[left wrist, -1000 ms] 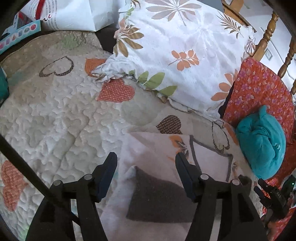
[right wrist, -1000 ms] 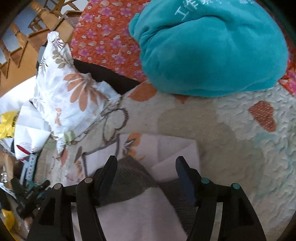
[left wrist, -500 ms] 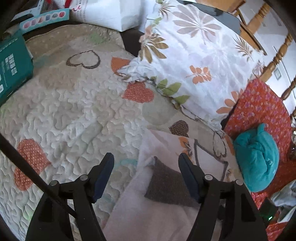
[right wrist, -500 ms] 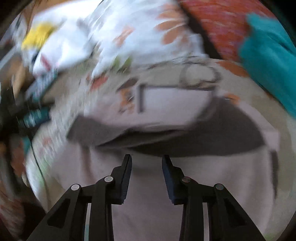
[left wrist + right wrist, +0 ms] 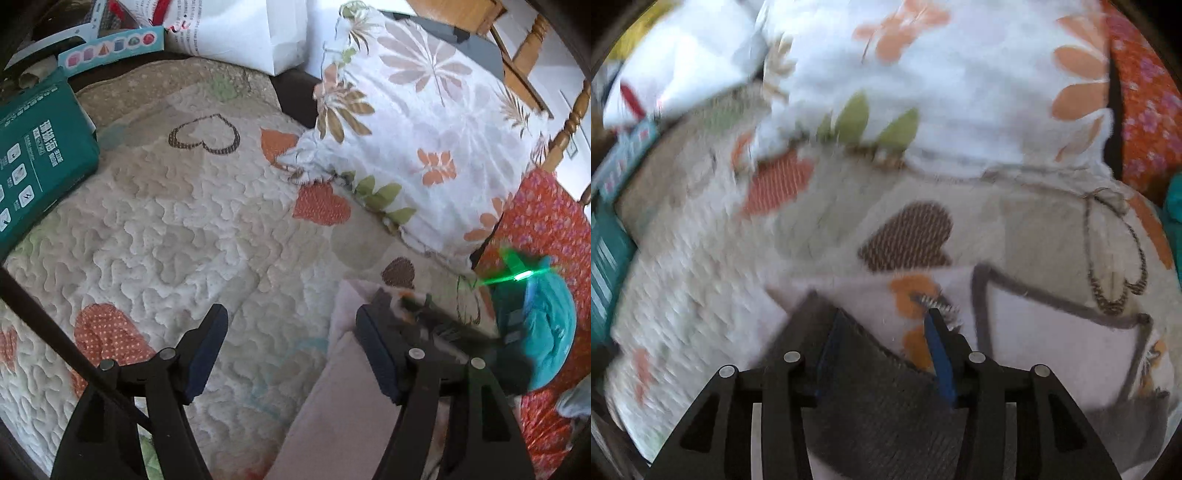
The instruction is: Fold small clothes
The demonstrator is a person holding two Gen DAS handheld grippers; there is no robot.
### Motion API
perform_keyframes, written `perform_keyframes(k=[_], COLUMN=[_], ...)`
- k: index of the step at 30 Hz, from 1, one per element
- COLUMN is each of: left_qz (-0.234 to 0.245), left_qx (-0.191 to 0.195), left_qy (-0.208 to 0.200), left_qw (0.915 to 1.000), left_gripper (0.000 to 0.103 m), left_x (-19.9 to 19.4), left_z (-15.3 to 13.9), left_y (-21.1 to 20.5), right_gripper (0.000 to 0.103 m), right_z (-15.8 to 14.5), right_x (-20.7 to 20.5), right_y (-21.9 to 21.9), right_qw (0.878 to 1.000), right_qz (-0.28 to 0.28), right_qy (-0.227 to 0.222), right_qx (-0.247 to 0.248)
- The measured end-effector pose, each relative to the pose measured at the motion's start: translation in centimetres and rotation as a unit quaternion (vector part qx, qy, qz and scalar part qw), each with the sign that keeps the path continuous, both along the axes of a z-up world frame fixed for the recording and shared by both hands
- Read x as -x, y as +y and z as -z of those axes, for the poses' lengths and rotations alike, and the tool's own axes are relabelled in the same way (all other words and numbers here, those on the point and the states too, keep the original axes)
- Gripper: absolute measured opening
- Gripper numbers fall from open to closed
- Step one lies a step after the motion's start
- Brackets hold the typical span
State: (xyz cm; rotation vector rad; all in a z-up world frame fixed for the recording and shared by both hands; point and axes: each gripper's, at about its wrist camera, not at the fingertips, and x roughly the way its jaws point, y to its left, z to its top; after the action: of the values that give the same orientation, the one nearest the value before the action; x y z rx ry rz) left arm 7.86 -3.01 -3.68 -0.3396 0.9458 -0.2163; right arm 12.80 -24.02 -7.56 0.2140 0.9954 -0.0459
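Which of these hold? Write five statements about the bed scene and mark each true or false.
1. The left gripper stands open over the quilt. True.
2. The pillow is striped. False: it has a leaf and flower print.
3. Grey cloth of the garment lies between the fingers of the right gripper. True.
4. The teal box sits at the right edge of the left wrist view. False: it is at the left edge.
5. The quilt carries heart shapes. True.
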Motion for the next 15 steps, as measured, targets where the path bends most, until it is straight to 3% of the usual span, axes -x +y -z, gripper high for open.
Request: perform_keyframes(k=[2,7,12,15], left_qz=[0.013,0.051,0.115,0.160], left_qx=[-0.009,-0.023,-0.035,-0.049], left_qy=[0.007,0.035,0.057,0.060], left_qw=[0.9999,0.9978,0.9911,0.9841], left_gripper=[0.071,0.071,0.071,0.071], left_x=[0.1,0.8,2.1,3.7], left_z=[0.4,1.8,3.4,4.4], left_y=[-0.2,-0.4,-1.0,-1.5], right_gripper=[0.059,0.065,0.070,0.071], right_z=[-1.7,-4.1,-3.1,-1.1], right_x=[2.1,12.1,24.3,30.5], right_y=[-1.2,-6.9,-14.1,-17.4], right_qw=[1.000,0.998,0.992,0.984], right_qz=[0.007,0.044,0.128,0.178], right_qy=[-0.018,-0.033,-0.016,-0.007], right_qx=[-0.021,-0.008,0.013,-0.010])
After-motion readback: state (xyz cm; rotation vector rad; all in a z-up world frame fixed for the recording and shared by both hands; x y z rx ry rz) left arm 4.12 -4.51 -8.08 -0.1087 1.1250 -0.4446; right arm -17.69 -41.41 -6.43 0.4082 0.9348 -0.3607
